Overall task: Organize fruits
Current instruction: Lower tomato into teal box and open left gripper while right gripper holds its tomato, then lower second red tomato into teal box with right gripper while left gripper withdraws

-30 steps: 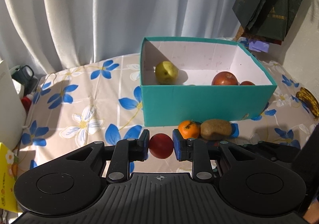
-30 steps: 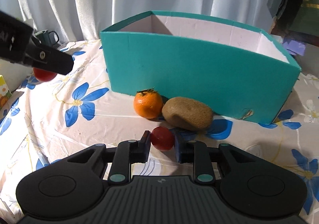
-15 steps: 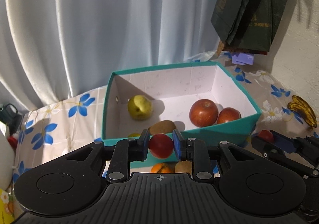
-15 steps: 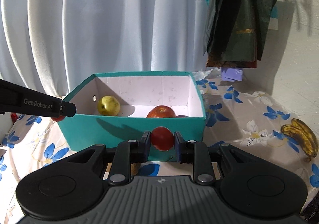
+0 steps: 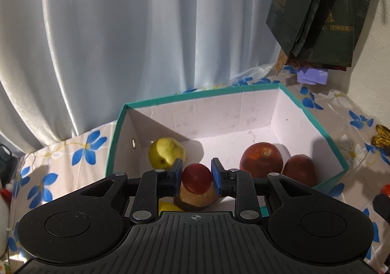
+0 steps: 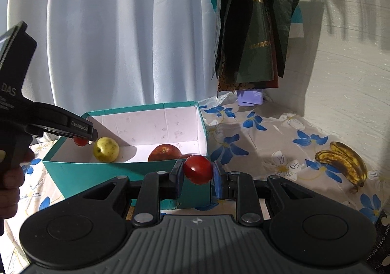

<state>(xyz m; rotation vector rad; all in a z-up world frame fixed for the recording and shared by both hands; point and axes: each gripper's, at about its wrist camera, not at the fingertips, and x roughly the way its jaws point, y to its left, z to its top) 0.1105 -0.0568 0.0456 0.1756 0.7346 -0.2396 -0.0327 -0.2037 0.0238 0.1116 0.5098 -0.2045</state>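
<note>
Teal box (image 5: 338,166), below and ahead a second ago, now right under left gripper (image 5: 197,178), clamped on small red fruit (image 5: 197,177) above kiwi (image 5: 195,197). Right gripper (image 6: 198,173) lifted from table, clamped on second red fruit (image 6: 198,173) short of near wall; both drops probably next.

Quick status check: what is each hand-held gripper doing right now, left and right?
Left hand-held gripper: shut on a small red fruit, over the teal box.
Right hand-held gripper: shut on another small red fruit.
</note>
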